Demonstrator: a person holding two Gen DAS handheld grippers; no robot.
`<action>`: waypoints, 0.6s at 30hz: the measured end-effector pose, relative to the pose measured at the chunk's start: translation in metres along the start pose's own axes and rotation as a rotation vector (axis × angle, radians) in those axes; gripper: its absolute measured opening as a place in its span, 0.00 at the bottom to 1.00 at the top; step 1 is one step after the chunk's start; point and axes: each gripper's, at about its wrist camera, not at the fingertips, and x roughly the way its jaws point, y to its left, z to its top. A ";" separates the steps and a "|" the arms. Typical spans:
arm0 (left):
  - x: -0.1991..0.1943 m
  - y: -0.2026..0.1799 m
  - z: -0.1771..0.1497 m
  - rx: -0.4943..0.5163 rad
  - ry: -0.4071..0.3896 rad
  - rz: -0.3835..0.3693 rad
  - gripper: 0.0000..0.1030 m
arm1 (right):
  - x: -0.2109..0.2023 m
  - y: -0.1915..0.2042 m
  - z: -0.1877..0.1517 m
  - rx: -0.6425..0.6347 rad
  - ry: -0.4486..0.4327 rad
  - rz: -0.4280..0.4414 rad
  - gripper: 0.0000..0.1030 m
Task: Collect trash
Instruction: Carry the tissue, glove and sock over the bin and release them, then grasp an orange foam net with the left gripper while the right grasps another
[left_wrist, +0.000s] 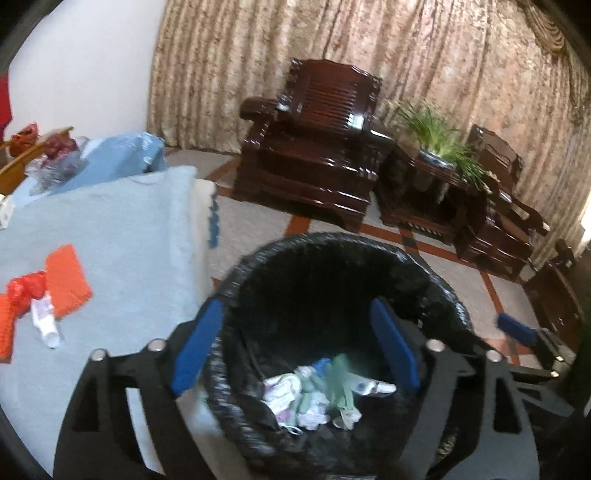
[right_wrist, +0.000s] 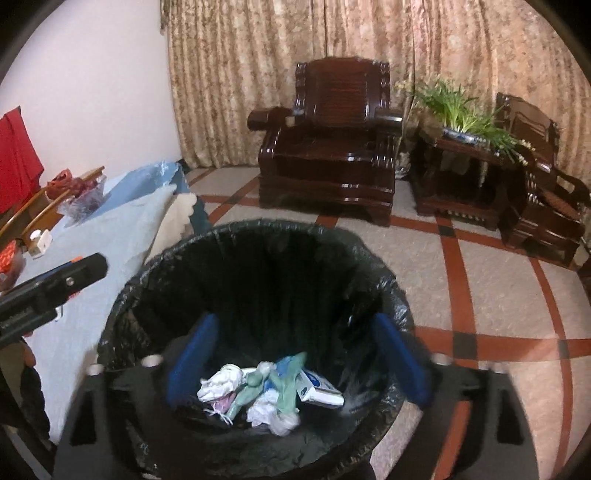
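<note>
Behind everything you have a beige patterned curtain (right_wrist: 332, 55), a dark wooden armchair (right_wrist: 332, 147) and a tiled floor (right_wrist: 498, 295) with red bands. To your left stands a table draped in a light blue cloth (left_wrist: 110, 221). Beside the table's right edge sits the trash bin (right_wrist: 258, 258), lined with a black bag, and at its bottom lies a heap of crumpled trash (right_wrist: 266, 387) — white tissues, greenish scraps and a small white-and-blue box.

Your left gripper (left_wrist: 295, 347) hangs over the bin's left rim with its blue fingers spread apart and nothing between them. Your right gripper (right_wrist: 295, 362) hangs over the bin's opening, fingers likewise apart and empty.

On the table, near its left edge, lie an orange flat packet (left_wrist: 66, 280), a red crumpled wrapper (left_wrist: 26, 291) and a white tube (left_wrist: 44, 321) — the three touching or overlapping one another.
</note>
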 end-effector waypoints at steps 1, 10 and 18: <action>-0.003 0.003 0.001 0.004 -0.009 0.014 0.83 | -0.002 0.001 0.001 -0.003 -0.008 0.004 0.92; -0.049 0.048 0.007 -0.009 -0.085 0.139 0.88 | -0.012 0.037 0.013 -0.038 -0.053 0.082 0.94; -0.086 0.099 0.004 -0.059 -0.130 0.238 0.88 | -0.007 0.088 0.015 -0.088 -0.061 0.165 0.94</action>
